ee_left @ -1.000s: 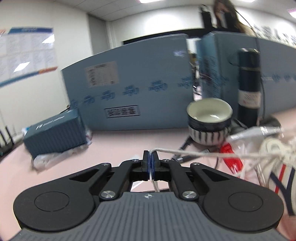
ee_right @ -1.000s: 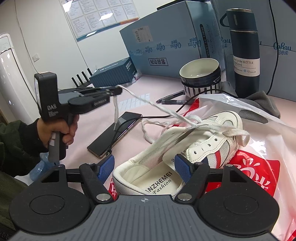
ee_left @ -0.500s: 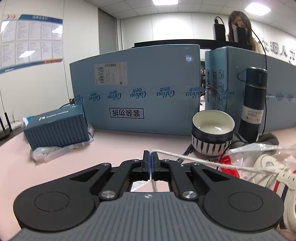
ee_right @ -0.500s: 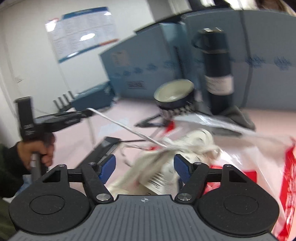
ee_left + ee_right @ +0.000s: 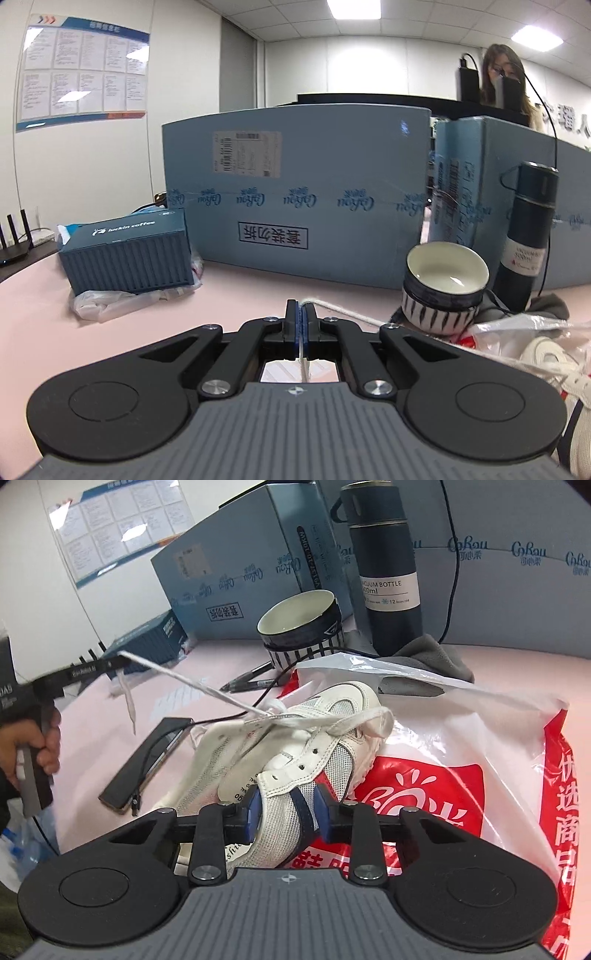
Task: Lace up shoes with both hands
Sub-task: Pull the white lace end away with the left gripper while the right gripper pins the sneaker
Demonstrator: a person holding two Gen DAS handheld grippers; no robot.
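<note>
Sneaker [image 5: 325, 738], white with mesh panels and a navy-and-red side stripe, lies on a red-and-white plastic bag [image 5: 461, 775] on the pink table [image 5: 229, 291]; toe points toward 1 o'clock in the right wrist view. Right gripper [image 5: 284, 816]: jaws closing, blue pads on either side of the shoe's side wall by the collar, fabric bunched between them. Pads appear to touch the mesh.

Left gripper [image 5: 300, 325]: pads clenched on the white shoelace [image 5: 347, 314]. Lace leaves the pads toward 3 o'clock, taut, and runs to the shoe's eyelet area. In the right wrist view the same gripper sits at 9 o'clock, held by a hand [image 5: 33, 746]; a short lace tail hangs below it.

Smartphone [image 5: 147, 760] with a cable lies at 9 o'clock of the shoe. Striped bowl [image 5: 303, 627] and dark vacuum bottle [image 5: 384, 572] stand at 12 o'clock, pen [image 5: 255, 681] just before the bowl.
</note>
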